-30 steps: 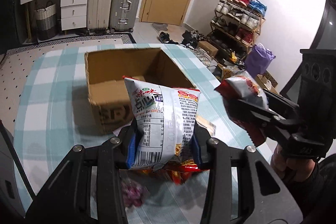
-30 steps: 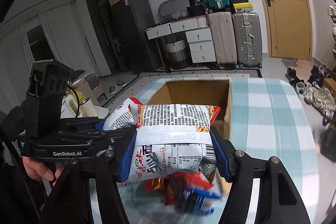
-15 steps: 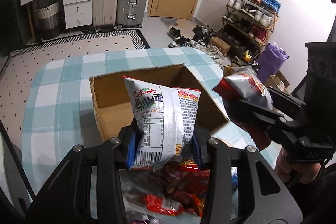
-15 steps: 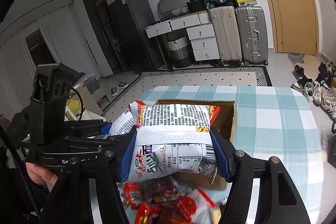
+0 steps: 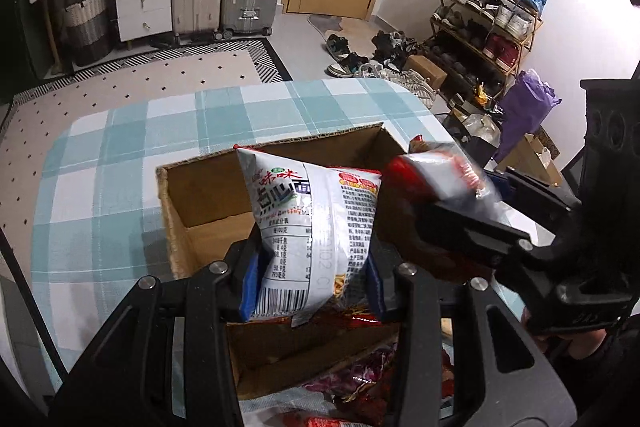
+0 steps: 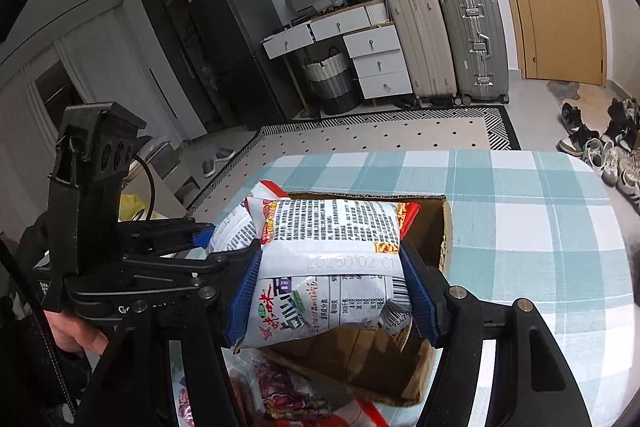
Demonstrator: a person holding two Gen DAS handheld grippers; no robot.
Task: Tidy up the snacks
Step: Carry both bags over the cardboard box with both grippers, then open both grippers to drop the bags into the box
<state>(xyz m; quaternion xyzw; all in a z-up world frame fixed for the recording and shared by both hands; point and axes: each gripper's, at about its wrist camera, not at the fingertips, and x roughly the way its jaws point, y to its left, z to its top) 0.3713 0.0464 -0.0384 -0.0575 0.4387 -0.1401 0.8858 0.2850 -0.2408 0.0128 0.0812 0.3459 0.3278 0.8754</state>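
The left gripper is clamping a white snack packet stamped "20260102 C1", long axis upright, over the open cardboard box. The right gripper is squeezing a matching packet, lying crosswise between its pads.

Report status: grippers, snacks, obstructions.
Left gripper shut on snack packet. Right gripper shut on second packet. Both over cardboard box. Nothing blocking.

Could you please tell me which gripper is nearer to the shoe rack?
Right. The right gripper hangs on the shoe rack's side of the box; the left gripper sits farther off.
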